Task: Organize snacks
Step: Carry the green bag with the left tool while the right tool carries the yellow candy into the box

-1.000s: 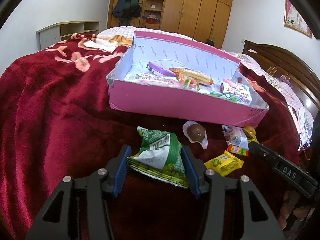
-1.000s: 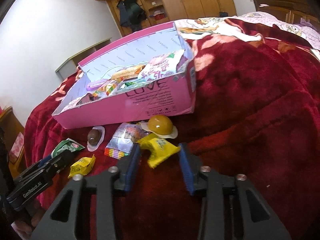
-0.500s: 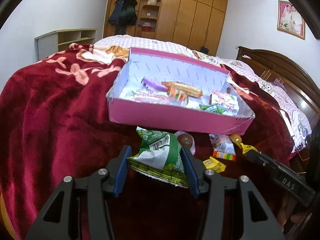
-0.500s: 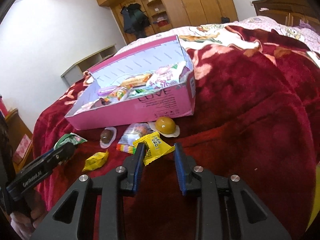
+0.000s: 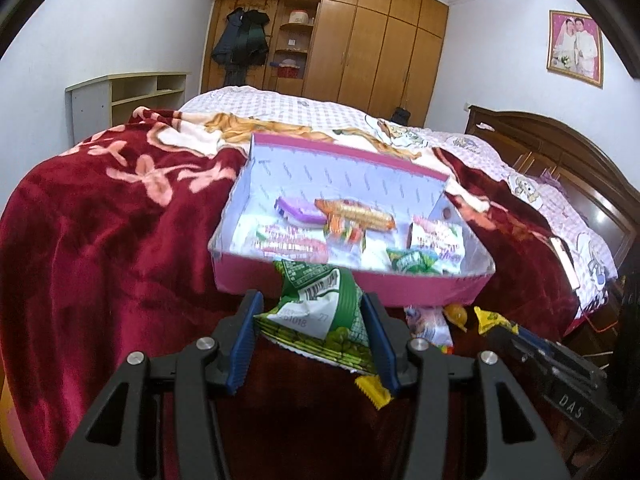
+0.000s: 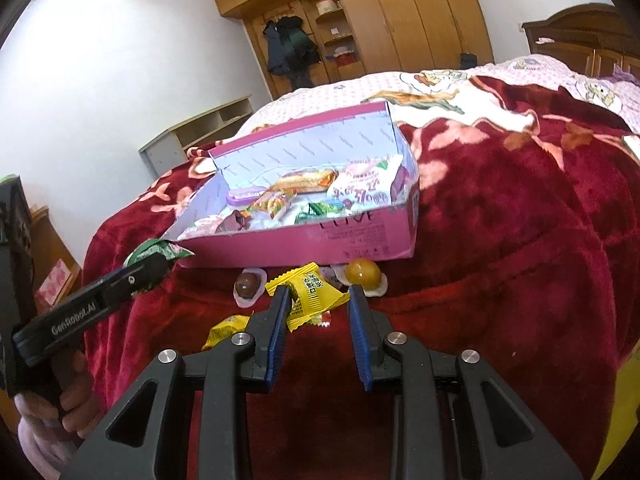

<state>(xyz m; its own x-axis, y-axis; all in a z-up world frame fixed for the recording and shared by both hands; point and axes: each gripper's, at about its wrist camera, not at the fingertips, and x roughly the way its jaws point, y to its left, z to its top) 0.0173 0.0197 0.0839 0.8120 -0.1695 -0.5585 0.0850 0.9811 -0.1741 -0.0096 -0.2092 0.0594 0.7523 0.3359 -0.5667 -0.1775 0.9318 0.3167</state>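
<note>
Left wrist view: left claw [image 5: 312, 334] clamped on green snack packet [image 5: 320, 312], lifted before pink box [image 5: 344, 284] on bed. Right wrist view: right claw [image 6: 316, 320] pinching yellow candy packet [image 6: 308, 292], raised off red blanket [image 6: 520, 240].

We have lifted the crinkly green-and-white snack packet [image 5: 320, 312] off the plush red blanket [image 5: 100, 248]; it now hangs before the near wall of the pink cardboard box [image 5: 420, 284]. Our right gripper [image 6: 318, 312] has also risen, raising the small yellow foil sachet [image 6: 310, 292] from beside the amber jelly cup [image 6: 362, 274].
</note>
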